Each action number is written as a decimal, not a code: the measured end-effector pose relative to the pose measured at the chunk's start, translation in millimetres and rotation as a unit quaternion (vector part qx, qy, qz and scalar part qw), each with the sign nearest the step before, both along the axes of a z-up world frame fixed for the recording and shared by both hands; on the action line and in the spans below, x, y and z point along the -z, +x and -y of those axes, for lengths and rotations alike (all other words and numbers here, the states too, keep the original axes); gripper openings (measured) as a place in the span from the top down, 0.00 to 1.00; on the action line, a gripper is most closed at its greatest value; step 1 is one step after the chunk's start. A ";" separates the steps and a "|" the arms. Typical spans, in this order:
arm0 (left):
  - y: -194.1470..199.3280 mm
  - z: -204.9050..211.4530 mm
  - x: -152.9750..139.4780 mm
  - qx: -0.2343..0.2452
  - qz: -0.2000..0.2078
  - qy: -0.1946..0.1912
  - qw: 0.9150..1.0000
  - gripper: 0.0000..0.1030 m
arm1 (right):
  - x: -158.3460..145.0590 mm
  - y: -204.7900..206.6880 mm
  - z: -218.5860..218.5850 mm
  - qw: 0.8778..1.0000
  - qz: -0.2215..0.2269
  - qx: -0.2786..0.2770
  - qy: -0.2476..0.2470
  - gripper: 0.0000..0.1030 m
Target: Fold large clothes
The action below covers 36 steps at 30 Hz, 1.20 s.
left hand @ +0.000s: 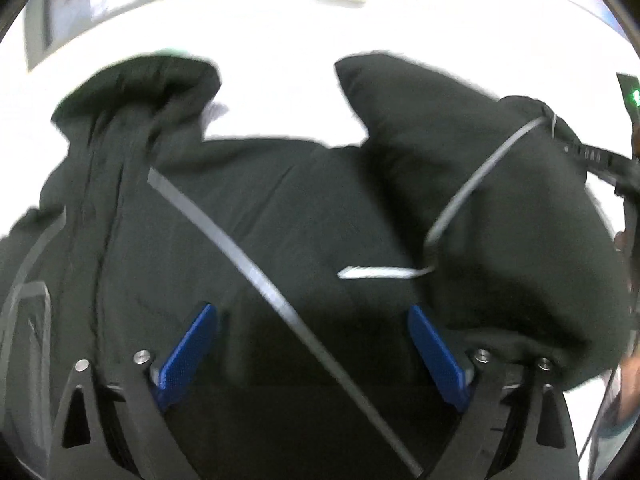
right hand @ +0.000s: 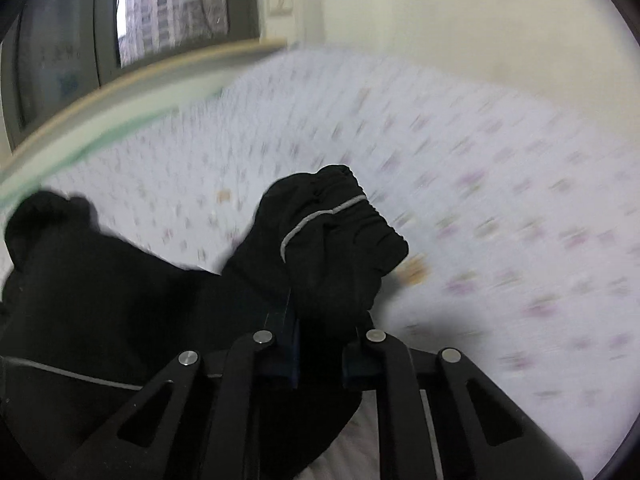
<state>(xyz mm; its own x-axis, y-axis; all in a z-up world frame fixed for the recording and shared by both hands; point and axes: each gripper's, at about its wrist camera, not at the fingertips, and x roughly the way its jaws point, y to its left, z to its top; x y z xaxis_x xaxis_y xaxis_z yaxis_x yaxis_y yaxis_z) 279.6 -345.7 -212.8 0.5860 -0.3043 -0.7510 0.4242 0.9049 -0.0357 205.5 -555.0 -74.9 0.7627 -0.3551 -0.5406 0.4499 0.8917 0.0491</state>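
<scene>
A large black garment [left hand: 320, 208] with thin grey stripes lies spread on a white bed sheet [left hand: 280, 92]. My left gripper [left hand: 311, 310] hangs just above the garment's middle, jaws wide open, with its blue pads [left hand: 188, 354] on either side of a diagonal grey stripe [left hand: 256, 276] and gripping nothing. In the right wrist view my right gripper [right hand: 324, 320] is shut on a bunched end of the black garment [right hand: 332, 232], whose gathered cuff with a grey line sticks up beyond the fingers. The rest of the cloth trails down to the left.
The bed sheet [right hand: 460, 168] has a small pastel print and spreads far to the right. A pale ledge with a green rim [right hand: 120, 108] borders the bed at the back left, below a window [right hand: 172, 4]. A cream wall [right hand: 480, 20] stands behind.
</scene>
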 end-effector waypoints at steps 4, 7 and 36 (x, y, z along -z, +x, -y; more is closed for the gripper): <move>-12.3 26.8 -47.4 0.047 0.018 -0.038 0.998 0.07 | -49.1 -49.0 20.9 0.998 0.031 0.054 -0.028 0.86; -16.4 49.6 -50.6 0.088 -0.015 -0.071 0.993 0.07 | -59.4 -75.7 44.2 0.995 0.029 0.089 -0.020 0.86; -57.9 -155.0 -115.7 -0.032 0.010 -0.021 0.999 0.07 | -75.4 -13.9 -228.9 0.972 -0.062 -0.228 -0.009 0.86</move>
<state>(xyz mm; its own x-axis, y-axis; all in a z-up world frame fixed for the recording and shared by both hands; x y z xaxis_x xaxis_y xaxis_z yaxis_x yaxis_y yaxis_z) 221.7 -190.6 -97.1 0.6194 -0.2966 -0.7269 0.3670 0.9279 -0.0659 191.7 -326.2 0.4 0.7726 -0.0057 -0.6349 0.0091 1.0000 0.0021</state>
